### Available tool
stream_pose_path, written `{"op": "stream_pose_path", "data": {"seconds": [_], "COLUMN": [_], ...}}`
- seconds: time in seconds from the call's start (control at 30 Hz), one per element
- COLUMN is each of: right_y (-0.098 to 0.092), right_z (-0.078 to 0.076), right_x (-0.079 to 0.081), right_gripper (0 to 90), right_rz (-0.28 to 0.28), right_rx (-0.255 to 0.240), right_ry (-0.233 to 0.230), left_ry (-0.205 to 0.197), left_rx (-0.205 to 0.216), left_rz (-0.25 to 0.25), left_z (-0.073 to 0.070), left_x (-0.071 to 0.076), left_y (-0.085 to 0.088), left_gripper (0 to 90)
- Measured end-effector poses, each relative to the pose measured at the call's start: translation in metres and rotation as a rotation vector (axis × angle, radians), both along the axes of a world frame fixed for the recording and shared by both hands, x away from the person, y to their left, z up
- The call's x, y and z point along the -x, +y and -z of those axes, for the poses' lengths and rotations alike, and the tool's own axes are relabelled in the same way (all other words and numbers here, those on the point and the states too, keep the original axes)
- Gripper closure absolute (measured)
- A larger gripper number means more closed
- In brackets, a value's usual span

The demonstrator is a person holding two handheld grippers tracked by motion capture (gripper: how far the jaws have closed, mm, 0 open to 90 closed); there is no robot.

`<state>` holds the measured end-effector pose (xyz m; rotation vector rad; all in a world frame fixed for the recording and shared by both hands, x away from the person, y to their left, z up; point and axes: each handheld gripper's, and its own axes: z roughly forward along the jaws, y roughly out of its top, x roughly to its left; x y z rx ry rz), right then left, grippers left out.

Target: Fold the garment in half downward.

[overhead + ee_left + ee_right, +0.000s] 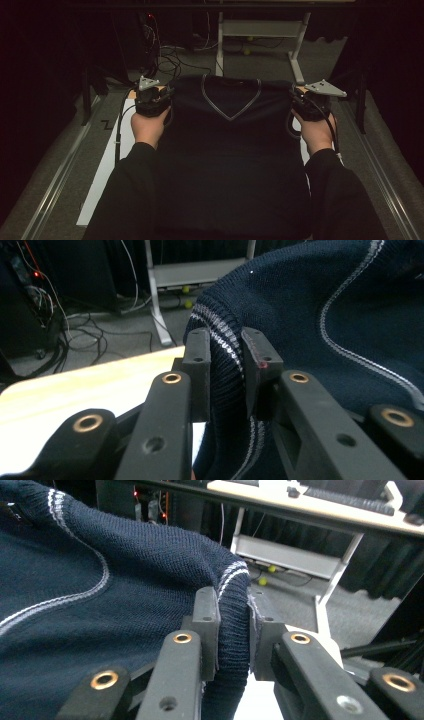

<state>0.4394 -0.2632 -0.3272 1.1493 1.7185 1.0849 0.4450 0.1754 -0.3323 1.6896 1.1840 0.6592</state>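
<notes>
A dark navy knitted V-neck garment (230, 150) with grey trim hangs spread between my two grippers, its neck at the far side. My left gripper (150, 100) is shut on the garment's left shoulder edge. In the left gripper view the jaws pinch the striped ribbed edge (225, 345), with my left gripper (227, 375) closed around it. My right gripper (315, 102) is shut on the right shoulder edge. In the right gripper view my right gripper (234, 625) clamps the ribbed, striped edge (232, 580). The garment's lower part drapes toward the person's arms.
A pale tabletop (107, 165) lies beneath the garment, its wooden surface (90, 385) visible in the left gripper view. Metal rails (55, 180) run along both sides. A white desk frame (260, 30) and tangled cables (165, 57) stand on the floor beyond.
</notes>
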Motion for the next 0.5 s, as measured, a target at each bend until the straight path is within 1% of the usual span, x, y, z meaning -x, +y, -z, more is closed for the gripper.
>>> {"op": "stream_pose_path", "data": {"seconds": [0.1, 0.23, 0.4, 0.5], "right_y": [0.002, 0.003, 0.004, 0.005], "right_z": [-0.001, 0.007, 0.016, 0.017], "right_x": [0.0, 0.003, 0.012, 0.021], "right_gripper": [78.5, 78.5, 78.8, 78.9], "right_rz": [-0.007, -0.016, -0.035, -0.052], "right_rx": [0.0, 0.008, 0.018, 0.024], "right_ry": [0.002, 0.02, 0.03, 0.023], "left_ry": [0.013, 0.027, 0.055, 0.05], "left_rx": [-0.019, -0.018, -0.022, -0.012], "left_rz": [0.005, 0.019, 0.036, 0.057], "left_z": [0.003, 0.013, 0.022, 0.025], "left_x": [0.001, 0.006, 0.015, 0.026], "left_y": [0.0, 0.003, 0.007, 0.01], "left_gripper": [71.4, 71.4, 71.4, 71.4]}}
